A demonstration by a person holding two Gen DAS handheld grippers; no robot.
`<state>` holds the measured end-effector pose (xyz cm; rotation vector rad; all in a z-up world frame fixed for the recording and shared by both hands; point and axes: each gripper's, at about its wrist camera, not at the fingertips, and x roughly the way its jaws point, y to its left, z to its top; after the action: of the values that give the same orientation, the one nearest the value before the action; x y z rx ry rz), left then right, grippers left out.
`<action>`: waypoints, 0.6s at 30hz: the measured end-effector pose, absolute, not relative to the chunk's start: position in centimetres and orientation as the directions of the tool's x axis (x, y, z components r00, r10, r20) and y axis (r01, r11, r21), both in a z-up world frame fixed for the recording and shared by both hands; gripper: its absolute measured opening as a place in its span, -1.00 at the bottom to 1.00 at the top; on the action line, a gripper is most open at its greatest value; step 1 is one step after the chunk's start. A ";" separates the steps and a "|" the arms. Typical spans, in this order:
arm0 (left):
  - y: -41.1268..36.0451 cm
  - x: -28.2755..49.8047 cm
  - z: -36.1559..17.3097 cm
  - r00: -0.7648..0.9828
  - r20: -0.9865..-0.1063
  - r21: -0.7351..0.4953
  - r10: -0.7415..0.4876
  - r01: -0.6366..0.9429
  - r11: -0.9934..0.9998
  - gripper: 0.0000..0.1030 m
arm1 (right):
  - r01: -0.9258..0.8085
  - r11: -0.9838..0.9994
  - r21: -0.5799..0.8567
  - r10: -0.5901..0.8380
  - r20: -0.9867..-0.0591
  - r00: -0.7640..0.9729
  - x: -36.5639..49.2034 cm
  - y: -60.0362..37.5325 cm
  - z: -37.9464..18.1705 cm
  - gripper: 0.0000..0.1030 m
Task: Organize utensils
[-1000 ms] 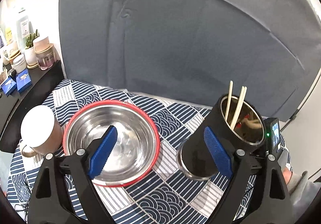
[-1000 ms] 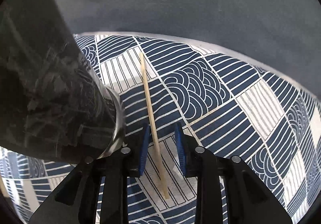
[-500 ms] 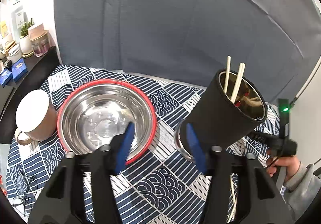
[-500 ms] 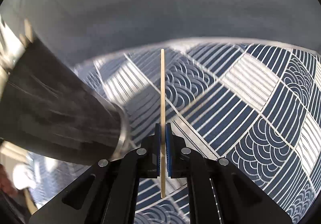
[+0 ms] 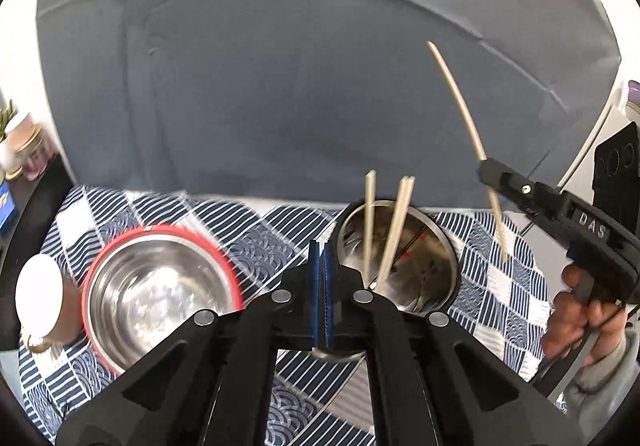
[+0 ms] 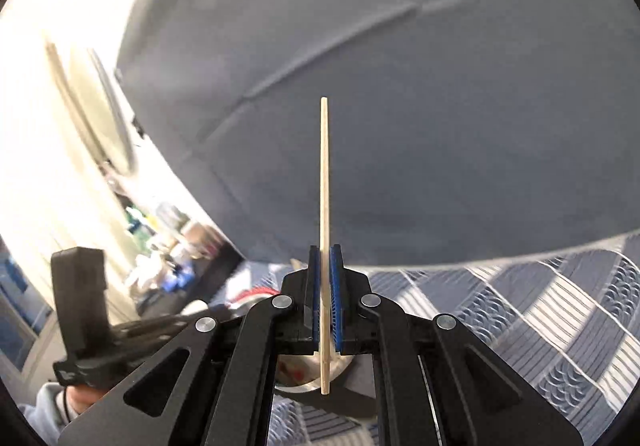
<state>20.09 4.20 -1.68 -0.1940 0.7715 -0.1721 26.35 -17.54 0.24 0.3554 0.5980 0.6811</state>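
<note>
Since a second ago the right gripper point(image 6: 325, 310) has closed on the chopstick point(image 6: 325, 206) that lay on the cloth and lifted it clear of the counter, while the left gripper point(image 5: 322, 286), which stood wide apart around the tilted holder, has let go and shut.

The right gripper's blue pads pinch the chopstick near its lower end; the pale wooden stick runs straight up between them, with a short tip showing below. In the left wrist view that same stick slants up against the grey backdrop point(image 5: 280, 86), held in the air to the right of the utensil holder point(image 5: 400, 246).

The left gripper's pads meet with nothing between them, just in front of the holder. The holder is a dark cylinder with a steel inside, standing upright on the blue-and-white patterned cloth point(image 5: 492, 278) of the counter, with pale chopsticks point(image 5: 394, 230) leaning inside it.

Left of the holder sits a steel bowl point(image 5: 160, 298) with a red rim, and beside that a mug point(image 5: 44, 298).
</note>
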 end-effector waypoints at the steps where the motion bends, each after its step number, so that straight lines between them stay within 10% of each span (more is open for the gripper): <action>1: 3.8 20.4 -1.3 0.706 -0.672 -0.232 -0.225 0.089 0.969 -0.95 | -0.498 0.713 0.494 0.691 -0.374 0.619 26.3 -17.1 0.4 -0.91; 18: 2.2 21.4 -1.4 0.696 -0.682 -0.186 -0.225 0.132 0.974 -0.74 | -0.534 0.773 0.342 0.634 -0.409 0.656 24.5 -13.5 -5.1 -0.90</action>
<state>21.35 2.17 -1.35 -0.1261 0.7764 -0.2001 24.49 -13.51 -5.12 0.1986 0.5376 0.6671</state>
